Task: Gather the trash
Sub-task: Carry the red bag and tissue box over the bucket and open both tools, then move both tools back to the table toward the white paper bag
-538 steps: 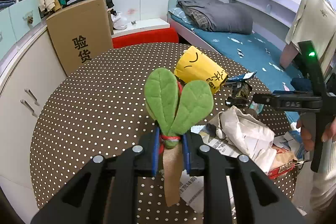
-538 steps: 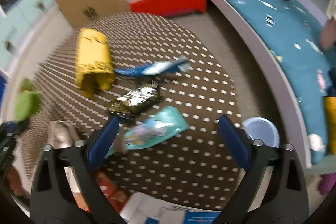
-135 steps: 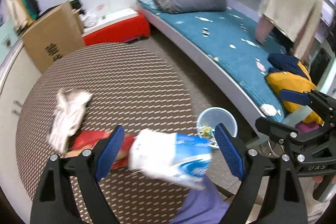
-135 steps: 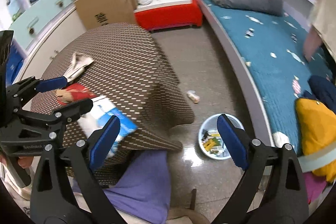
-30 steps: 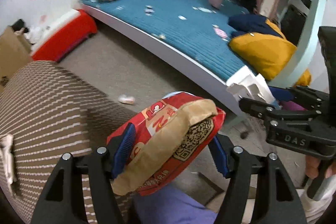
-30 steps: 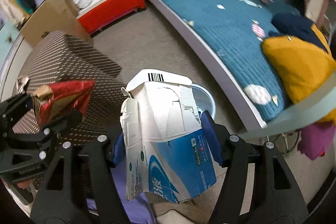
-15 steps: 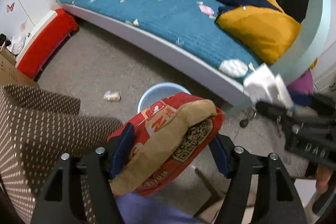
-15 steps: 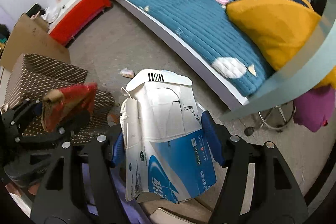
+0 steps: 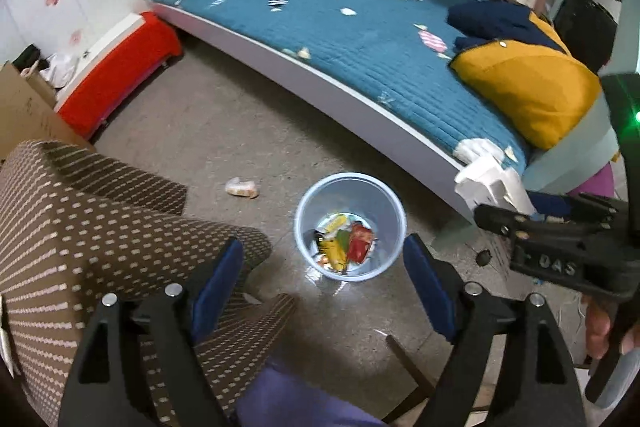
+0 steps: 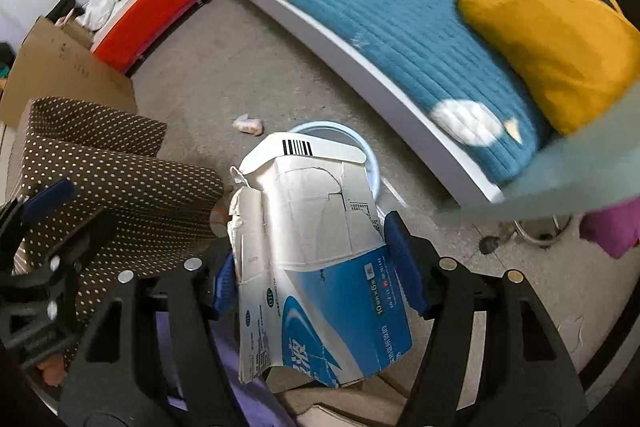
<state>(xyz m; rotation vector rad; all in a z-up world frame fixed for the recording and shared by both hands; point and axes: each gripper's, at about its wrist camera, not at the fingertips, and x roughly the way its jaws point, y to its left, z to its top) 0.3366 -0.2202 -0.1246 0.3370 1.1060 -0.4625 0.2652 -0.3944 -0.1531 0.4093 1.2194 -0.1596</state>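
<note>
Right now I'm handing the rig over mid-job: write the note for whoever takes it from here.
Left hand-held gripper: jaws opening, nothing between them, poised over the blue bin on the floor.
Right hand-held gripper: jaws opening, flattened blue-and-white carton between them, above the bin's rim.
Done: wrappers already lie in the bin; whether the red snack bag landed there can't be told.
Left: let the carton fall into the bin, then pick up the small crumpled scrap on the floor beside the table. Check the tabletop for leftovers; most of it is out of view.
</note>
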